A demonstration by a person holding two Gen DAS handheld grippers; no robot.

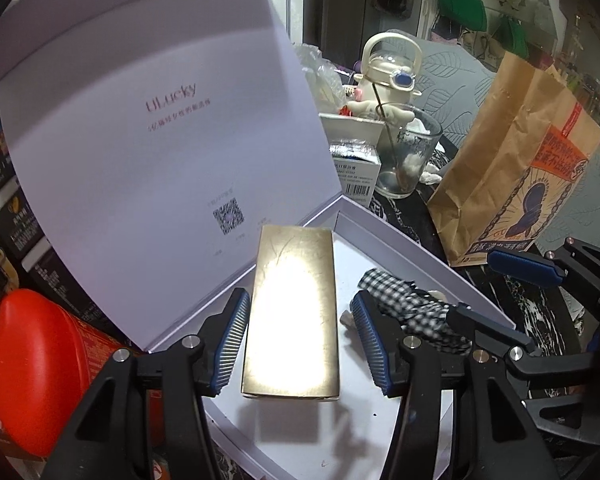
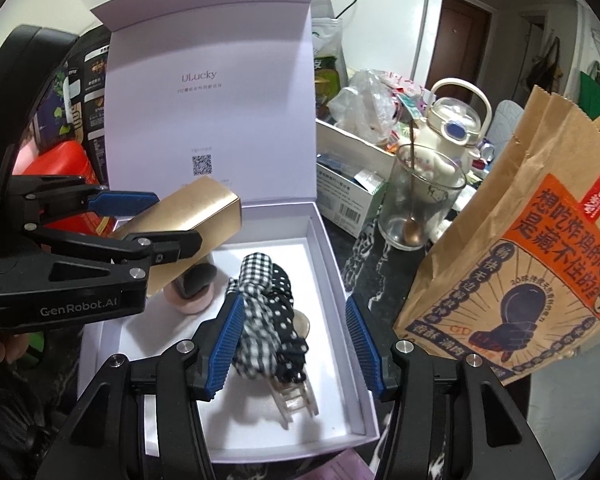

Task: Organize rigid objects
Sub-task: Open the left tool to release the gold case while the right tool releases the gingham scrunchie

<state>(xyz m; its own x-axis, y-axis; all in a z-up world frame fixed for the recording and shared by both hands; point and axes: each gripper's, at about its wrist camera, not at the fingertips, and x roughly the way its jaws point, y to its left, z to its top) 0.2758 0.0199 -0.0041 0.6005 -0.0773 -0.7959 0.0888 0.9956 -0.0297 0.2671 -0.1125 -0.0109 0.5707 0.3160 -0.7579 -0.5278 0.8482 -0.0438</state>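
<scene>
A white gift box (image 2: 332,272) lies open with its lid (image 2: 220,100) standing upright behind it. Over its left part a gold rectangular box (image 1: 296,312) leans tilted, its low end on a pink and black round item (image 2: 196,284). My left gripper (image 1: 300,340) straddles the gold box (image 2: 196,208); the left pad lies against it and the right pad stands clear, so the gripper is open. My right gripper (image 2: 294,344) is open over the box's right half, above checked and dotted fabric hair pieces (image 2: 260,320) and a clear hair claw (image 2: 296,396).
A brown paper bag (image 2: 520,260) stands close on the right. Behind the box are a glass with a spoon (image 2: 416,208), a cream handled bottle (image 2: 456,120) and a small carton (image 1: 356,176). A red container (image 1: 40,360) sits to the left.
</scene>
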